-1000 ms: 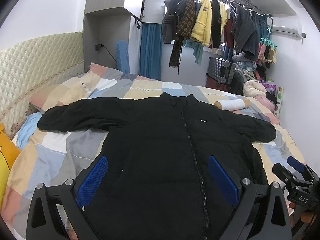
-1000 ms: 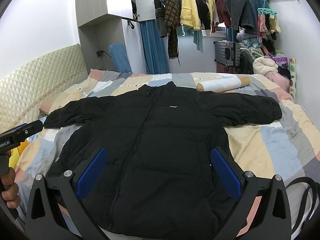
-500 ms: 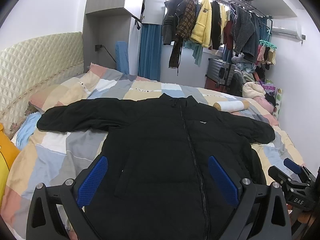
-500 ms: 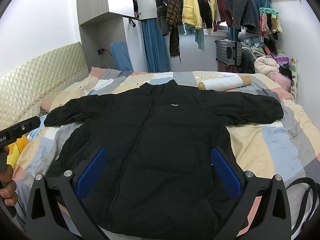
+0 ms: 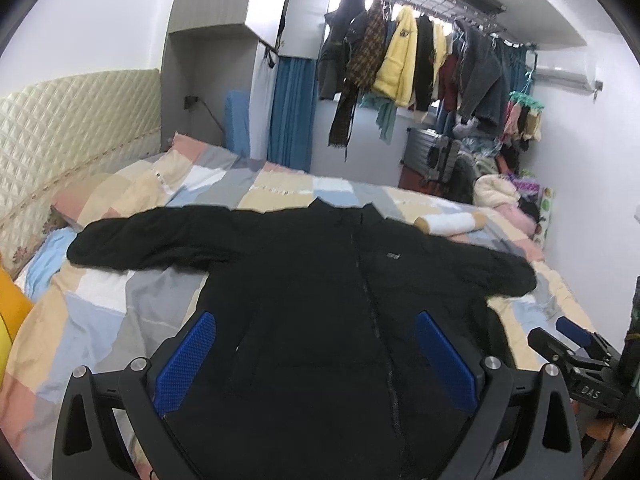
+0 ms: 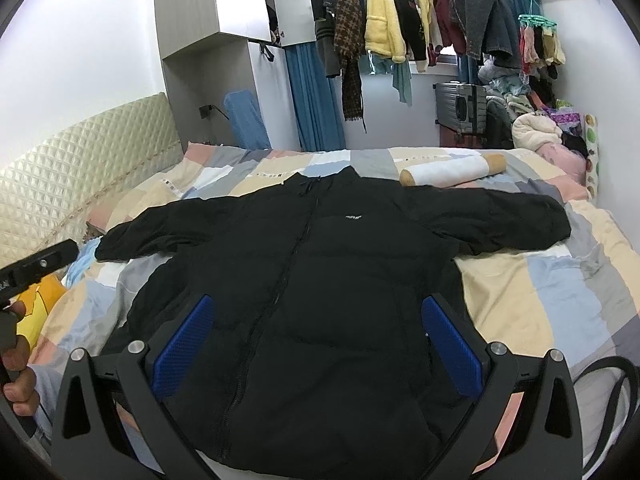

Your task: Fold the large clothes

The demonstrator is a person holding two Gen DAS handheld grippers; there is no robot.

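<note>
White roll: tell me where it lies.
In the right wrist view the white roll lies on the bed, right of the jacket collar, behind its sleeve.

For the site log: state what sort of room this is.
Most likely a home bedroom. A bed with a patchwork quilt and padded headboard fills it, a black jacket lies spread flat on top, and clothes hang from an overhead rack by the window.

- My bed [image 6: 540, 288] wears a patchwork cover.
- 1 black jacket [image 6: 328, 280] lies flat on it, sleeves spread.
- 1 white roll [image 6: 452, 170] lies beyond the collar.
</note>
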